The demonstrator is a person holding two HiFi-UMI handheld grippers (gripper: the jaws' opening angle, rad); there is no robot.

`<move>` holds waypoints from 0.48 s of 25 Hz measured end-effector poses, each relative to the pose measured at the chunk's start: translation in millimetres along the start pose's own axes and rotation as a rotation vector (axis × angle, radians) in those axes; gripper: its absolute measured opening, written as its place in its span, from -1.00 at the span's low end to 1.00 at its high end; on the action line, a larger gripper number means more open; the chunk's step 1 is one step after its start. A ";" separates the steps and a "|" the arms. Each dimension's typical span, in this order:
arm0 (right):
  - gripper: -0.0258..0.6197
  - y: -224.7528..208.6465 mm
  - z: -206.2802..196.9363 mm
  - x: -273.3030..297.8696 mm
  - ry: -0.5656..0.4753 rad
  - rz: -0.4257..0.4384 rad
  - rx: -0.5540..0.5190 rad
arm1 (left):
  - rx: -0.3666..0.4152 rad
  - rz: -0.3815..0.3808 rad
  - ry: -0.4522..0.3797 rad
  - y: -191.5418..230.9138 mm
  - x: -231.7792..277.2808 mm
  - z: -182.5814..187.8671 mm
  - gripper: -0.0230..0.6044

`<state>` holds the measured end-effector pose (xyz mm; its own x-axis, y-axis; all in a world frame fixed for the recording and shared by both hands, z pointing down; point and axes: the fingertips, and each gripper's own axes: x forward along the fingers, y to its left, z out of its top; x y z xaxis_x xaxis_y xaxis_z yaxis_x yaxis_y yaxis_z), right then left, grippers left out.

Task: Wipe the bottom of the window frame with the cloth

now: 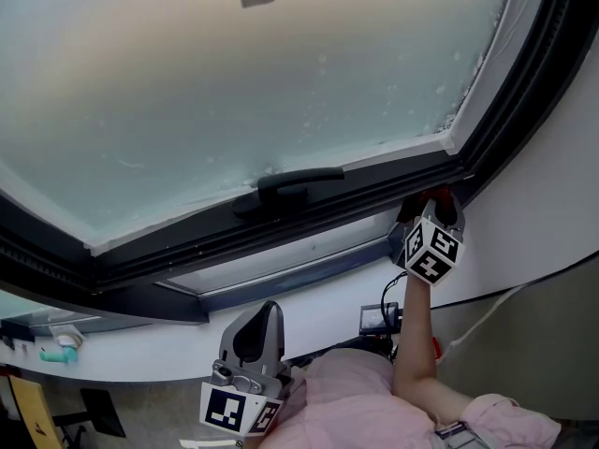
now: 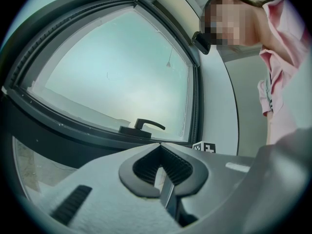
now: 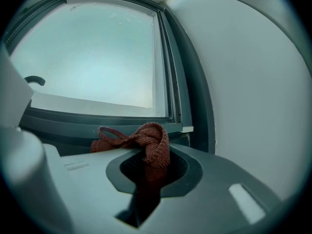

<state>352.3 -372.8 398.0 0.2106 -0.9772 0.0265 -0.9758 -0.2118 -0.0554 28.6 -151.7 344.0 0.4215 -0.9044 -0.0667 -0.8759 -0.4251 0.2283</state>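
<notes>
Cloth [image 3: 148,141], red and knitted, is bunched and clamped between the right tongs [image 3: 150,172], with a loose loop trailing off to the left over the jaw. In the head view the right tongs [image 1: 432,215] are raised on an outstretched arm, and the cloth [image 1: 438,194] presses into the lower right corner of the dark window frame [image 1: 281,237], where the bottom rail meets the upright side rail. A white wall [image 1: 552,185] lies just beside that corner on the right. To the left, the bottom rail runs on as a long, open channel across the view. A black handle [image 1: 295,181] sits on the sash above the rail, well apart from the cloth, under frosted glass [image 1: 243,92].

The left tongs [image 1: 265,321] are low, near the person's pink sleeve [image 1: 356,405] and away from the frame. Their ribbed jaws are closed together with nothing between them.
</notes>
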 end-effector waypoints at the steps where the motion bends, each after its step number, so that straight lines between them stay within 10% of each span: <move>1: -0.78 -1.1 0.2 0.7 0.000 -0.001 0.001 | 0.000 0.002 0.000 -0.1 0.4 -0.2 -0.92; 12: -0.78 -13.8 -0.2 5.5 0.014 -0.012 0.002 | -0.009 0.007 -0.001 -3.7 4.6 -0.7 -0.92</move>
<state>366.9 -375.3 399.1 0.2210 -0.9744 0.0408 -0.9731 -0.2231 -0.0574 34.0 -154.3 343.5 0.4147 -0.9076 -0.0660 -0.8769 -0.4180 0.2373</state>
